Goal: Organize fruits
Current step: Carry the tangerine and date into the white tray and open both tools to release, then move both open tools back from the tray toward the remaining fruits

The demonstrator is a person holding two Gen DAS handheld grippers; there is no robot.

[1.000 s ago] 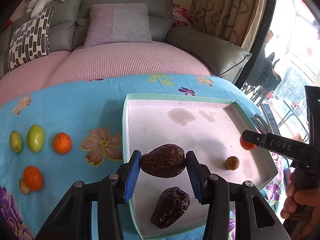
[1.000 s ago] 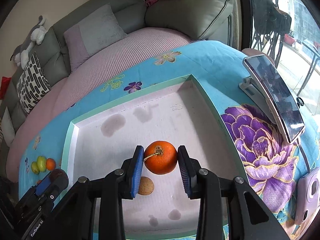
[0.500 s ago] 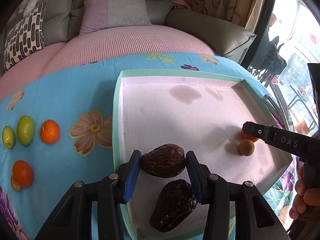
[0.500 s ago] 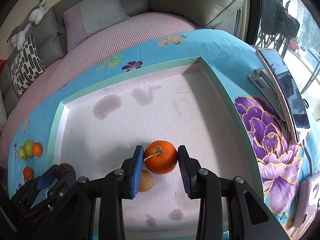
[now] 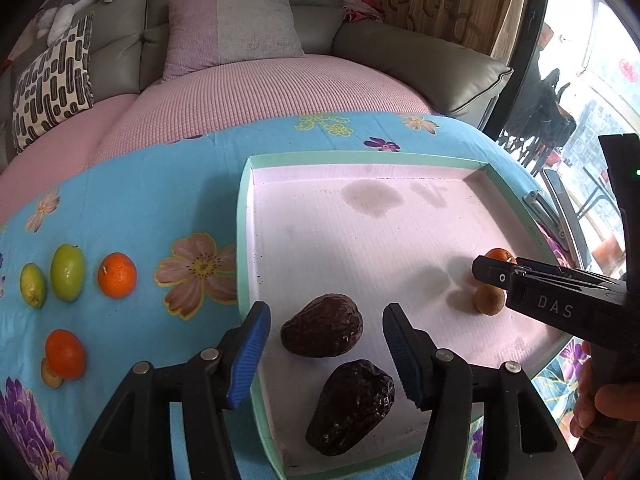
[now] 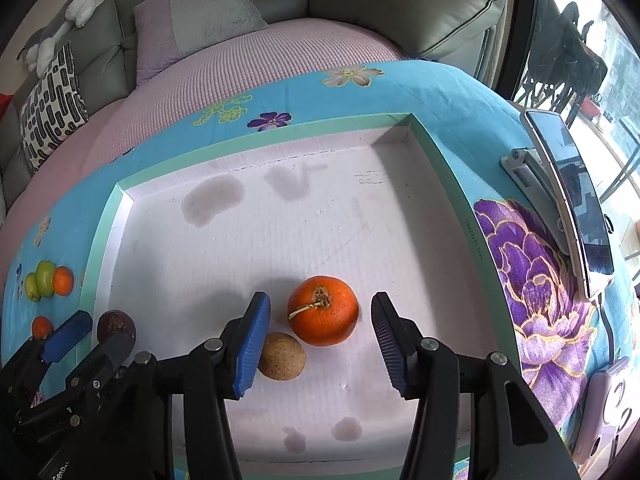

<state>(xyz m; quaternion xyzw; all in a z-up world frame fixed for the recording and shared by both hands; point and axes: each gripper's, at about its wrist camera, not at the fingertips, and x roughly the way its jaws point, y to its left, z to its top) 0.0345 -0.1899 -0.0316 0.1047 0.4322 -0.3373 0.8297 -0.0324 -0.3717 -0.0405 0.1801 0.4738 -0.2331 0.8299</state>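
Back half of the tray (image 6: 440, 168) lies bare — the front is crowded

Your left gripper (image 5: 324, 356) straddles one dark fruit (image 5: 322, 326), a second (image 5: 352, 408) just below it; your right gripper (image 6: 320, 340) brackets the orange (image 6: 323, 310), with the brown fruit (image 6: 282, 356) touching its left pad — the phone stand (image 6: 560, 196) flanks the right rim

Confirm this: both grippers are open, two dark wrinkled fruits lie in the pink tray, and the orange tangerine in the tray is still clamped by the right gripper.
One error: the right gripper is open, its pads clear of the orange tangerine, which rests on the pink tray, as the right wrist view shows. The rest stands.
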